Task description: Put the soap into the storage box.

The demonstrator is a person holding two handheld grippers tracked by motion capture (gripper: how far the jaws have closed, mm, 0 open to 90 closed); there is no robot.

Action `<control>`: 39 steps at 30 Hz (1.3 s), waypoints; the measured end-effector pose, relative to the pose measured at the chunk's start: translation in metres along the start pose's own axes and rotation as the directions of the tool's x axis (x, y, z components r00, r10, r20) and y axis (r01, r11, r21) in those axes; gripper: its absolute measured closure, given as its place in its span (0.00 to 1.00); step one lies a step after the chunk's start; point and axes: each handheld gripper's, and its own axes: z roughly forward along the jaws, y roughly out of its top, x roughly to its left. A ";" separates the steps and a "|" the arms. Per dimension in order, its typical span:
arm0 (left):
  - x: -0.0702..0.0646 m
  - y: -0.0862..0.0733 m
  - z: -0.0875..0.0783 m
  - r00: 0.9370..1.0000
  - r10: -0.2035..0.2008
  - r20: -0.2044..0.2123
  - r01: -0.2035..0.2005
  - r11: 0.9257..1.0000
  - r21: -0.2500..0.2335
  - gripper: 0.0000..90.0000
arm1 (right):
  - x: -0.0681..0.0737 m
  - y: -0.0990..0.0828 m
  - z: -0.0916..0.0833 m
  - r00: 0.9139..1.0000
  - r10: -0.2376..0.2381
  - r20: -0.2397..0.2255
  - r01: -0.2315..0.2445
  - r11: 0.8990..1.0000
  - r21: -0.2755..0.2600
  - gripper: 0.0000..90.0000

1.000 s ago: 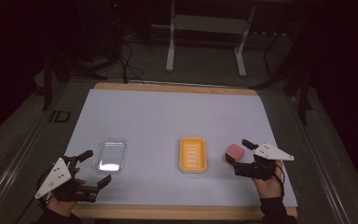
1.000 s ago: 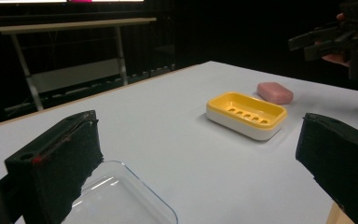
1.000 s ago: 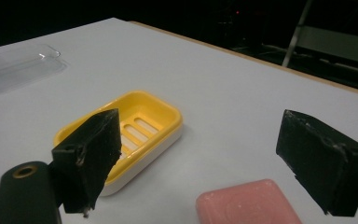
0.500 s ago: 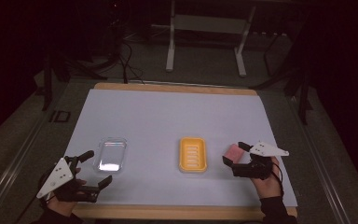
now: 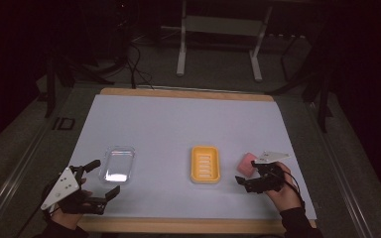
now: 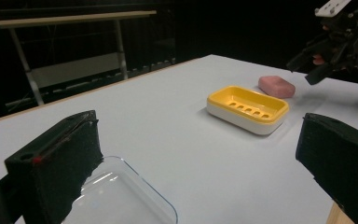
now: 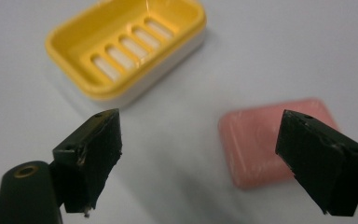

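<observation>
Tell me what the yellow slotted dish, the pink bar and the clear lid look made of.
Yellow slotted dish: likely smooth moulded plastic, white beneath. Pink bar: looks like matte, rounded soap. Clear lid: transparent, probably plastic; light glints off it.

Pink soap bar [image 7: 272,144] flat on table, just beside yellow slotted dish [image 7: 126,49].

Yellow soap dish [image 5: 206,163] sits between clear lid [image 5: 117,164] and pink soap [image 5: 247,163].

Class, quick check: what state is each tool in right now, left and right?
Left tool: open, holding nothing, beside the clear plastic lid.
Right tool: open, holding nothing, above the pink rectangular soap bar.
</observation>
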 end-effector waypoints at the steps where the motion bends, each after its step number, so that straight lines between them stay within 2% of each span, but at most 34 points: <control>1: 0.000 0.000 0.000 1.000 -0.001 -0.001 0.001 1.000 0.000 0.00 | -0.001 -0.003 0.002 1.000 0.013 -0.016 -0.013 0.999 0.040 0.16; 2: 0.000 0.000 0.000 1.000 -0.001 -0.001 0.001 1.000 0.000 0.00 | -0.001 -0.003 0.002 1.000 0.013 -0.016 -0.013 0.999 0.040 0.16; 3: 0.000 0.000 0.000 1.000 -0.001 -0.001 0.001 1.000 0.001 0.00 | -0.002 -0.005 0.005 0.999 0.015 -0.031 -0.012 0.996 0.085 0.16; 4: 0.000 0.000 0.000 1.000 0.000 -0.001 0.000 1.000 0.004 0.00 | -0.002 -0.005 0.005 0.999 0.015 -0.031 -0.012 0.996 0.085 0.16; 5: 0.000 0.000 0.000 1.000 0.002 -0.001 -0.002 1.000 0.006 0.00 | -0.002 -0.007 0.008 0.999 0.015 -0.037 -0.010 0.992 0.129 0.16; 8: 0.000 -0.001 0.000 1.000 0.000 -0.001 0.000 1.000 0.006 0.00 | -0.003 -0.008 0.011 0.999 0.020 -0.044 -0.012 0.985 0.173 0.16; 10: 0.000 -0.001 0.000 1.000 -0.001 0.001 0.001 1.000 0.005 0.00 | -0.002 -0.008 0.013 0.999 0.023 -0.032 -0.015 0.975 0.220 0.16; 11: 0.001 -0.001 0.000 1.000 -0.001 0.001 0.001 1.000 0.006 0.00 | -0.003 -0.007 0.014 0.999 0.049 -0.014 -0.043 0.963 0.265 0.16; 12: 0.000 -0.001 0.000 1.000 -0.004 0.001 0.004 1.000 0.005 0.00 | -0.003 -0.007 0.014 0.999 0.049 -0.014 -0.043 0.963 0.265 0.16; 13: 0.000 -0.001 0.000 1.000 -0.005 0.002 0.005 1.000 0.004 0.00 | -0.004 -0.005 0.014 0.997 0.081 0.009 -0.080 0.950 0.301 0.16; 14: 0.000 -0.001 0.000 1.000 -0.007 0.003 0.007 1.000 0.003 0.00 | -0.004 -0.005 0.014 0.995 0.094 0.020 -0.096 0.943 0.320 0.16; 15: 0.000 -0.001 0.000 1.000 -0.009 0.006 0.009 1.000 0.002 0.00 | -0.004 -0.005 0.014 0.995 0.094 0.020 -0.096 0.943 0.320 0.16; 16: 0.000 -0.001 0.000 1.000 -0.009 0.008 0.009 1.000 0.004 0.00 | -0.005 -0.004 0.014 0.995 0.095 0.034 -0.101 0.938 0.332 0.16; 17: 0.000 -0.001 0.000 1.000 -0.009 0.009 0.009 1.000 0.004 0.00 | -0.006 -0.003 0.013 0.993 0.107 0.053 -0.119 0.927 0.355 0.16; 18: 0.000 -0.001 0.001 1.000 -0.010 0.011 0.010 1.000 0.004 0.00 | -0.006 -0.003 0.013 0.993 0.107 0.053 -0.119 0.927 0.355 0.16; 20: -0.001 0.000 0.001 1.000 -0.009 0.012 0.009 1.000 0.002 0.00 | -0.006 -0.002 0.012 0.990 0.129 0.063 -0.143 0.916 0.376 0.16; 21: -0.001 0.000 0.002 1.000 -0.006 0.016 0.006 1.000 0.007 0.00 | -0.006 -0.001 0.012 0.986 0.152 0.070 -0.167 0.896 0.412 0.17; 22: -0.001 0.000 0.002 1.000 -0.006 0.016 0.006 1.000 0.007 0.00 | -0.006 -0.001 0.012 0.986 0.152 0.070 -0.167 0.896 0.412 0.17; 23: -0.001 0.000 0.002 1.000 -0.006 0.018 0.006 1.000 0.008 0.00 | -0.006 0.000 0.013 0.982 0.169 0.090 -0.191 0.878 0.440 0.18; 24: -0.001 0.000 0.002 1.000 -0.006 0.018 0.006 1.000 0.008 0.00 | -0.006 0.000 0.013 0.982 0.169 0.090 -0.191 0.878 0.440 0.18; 25: -0.001 0.000 0.002 1.000 -0.005 0.018 0.005 1.000 0.009 0.00 | -0.005 0.000 0.013 0.977 0.193 0.095 -0.215 0.867 0.449 0.19; 26: -0.001 0.000 0.002 1.000 -0.004 0.017 0.004 1.000 0.009 0.00 | -0.004 0.001 0.013 0.965 0.240 0.107 -0.262 0.846 0.465 0.19; 27: -0.001 0.000 0.002 1.000 -0.003 0.017 0.003 1.000 0.010 0.00 | -0.004 0.001 0.013 0.965 0.240 0.107 -0.262 0.846 0.465 0.19; 28: -0.001 0.000 0.002 1.000 -0.005 0.016 0.005 1.000 0.010 0.00 | -0.003 0.002 0.015 0.949 0.286 0.129 -0.312 0.812 0.494 0.22; 29: -0.001 0.000 0.002 1.000 -0.005 0.016 0.005 1.000 0.010 0.00 | -0.003 0.003 0.015 0.942 0.306 0.139 -0.333 0.791 0.513 0.23; 30: -0.001 0.000 0.002 1.000 -0.006 0.016 0.006 1.000 0.010 0.00 | -0.003 0.003 0.015 0.942 0.306 0.139 -0.333 0.791 0.513 0.23; 32: -0.002 0.000 0.002 1.000 -0.004 0.015 0.003 1.000 0.012 0.00 | -0.002 0.004 0.017 0.925 0.343 0.162 -0.375 0.763 0.526 0.25; 33: -0.002 0.000 0.002 1.000 -0.004 0.015 0.003 1.000 0.012 0.00 | -0.002 0.005 0.018 0.911 0.373 0.179 -0.409 0.747 0.524 0.25; 34: -0.002 0.000 0.002 1.000 -0.005 0.016 0.004 1.000 0.011 0.00 | -0.002 0.005 0.018 0.911 0.373 0.179 -0.409 0.747 0.524 0.25; 35: -0.002 0.000 0.002 1.000 -0.004 0.015 0.004 1.000 0.011 0.00 | -0.001 0.007 0.018 0.897 0.399 0.190 -0.436 0.728 0.529 0.25; 36: -0.002 0.000 0.003 1.000 -0.004 0.014 0.003 1.000 0.012 0.00 | 0.000 0.008 0.019 0.891 0.409 0.195 -0.446 0.717 0.535 0.25; 37: -0.002 0.000 0.003 1.000 -0.006 0.013 0.006 1.000 0.012 0.00 | 0.000 0.008 0.019 0.891 0.409 0.195 -0.446 0.717 0.535 0.25; 38: -0.002 0.000 0.003 1.000 -0.006 0.012 0.006 1.000 0.013 0.00 | 0.001 0.009 0.020 0.882 0.424 0.206 -0.462 0.692 0.555 0.25; 39: -0.002 0.000 0.003 1.000 -0.007 0.012 0.007 1.000 0.013 0.00 | 0.001 0.009 0.020 0.882 0.424 0.206 -0.462 0.692 0.555 0.25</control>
